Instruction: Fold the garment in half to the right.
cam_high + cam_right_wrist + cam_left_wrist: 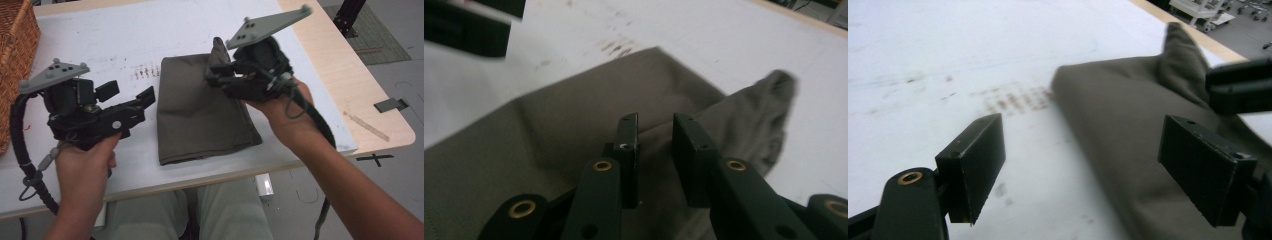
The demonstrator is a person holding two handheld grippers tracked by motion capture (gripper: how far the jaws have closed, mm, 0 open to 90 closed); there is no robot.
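So, quick rundown of the scene:

Basket: a wicker basket (17, 55) sits at the far left edge of the table (100, 30), around 9 o'clock. It's cut off by the frame and I can't tell what's inside.

Cloth: a folded olive-brown cloth (197, 112) lies flat near the middle of the table, its near edge close to the table's front edge at 6 o'clock. One corner at its 1 o'clock end is bunched up and sticks upward, see it in the right gripper view too (769, 110).

Left tool: the left tool (131, 95) is held just off the cloth's 9 o'clock side, jaws spread wide with nothing between them, not touching the fabric. In the left gripper view (1083, 160) the cloth's left fold edge runs through the gap below.

Right tool: the right tool (216, 75) is over the cloth's 1 o'clock corner, jaws narrow with a small gap. In the right gripper view (655, 160) the pads hang over the fabric and the raised corner is off to the side, not pinched.

Stains: some brownish marks (145, 71) on the white surface just at 10 o'clock of the cloth.

Open room: lots of bare white table toward 12 o'clock and between basket and cloth; the right side ends in a bare wood strip (340, 65).
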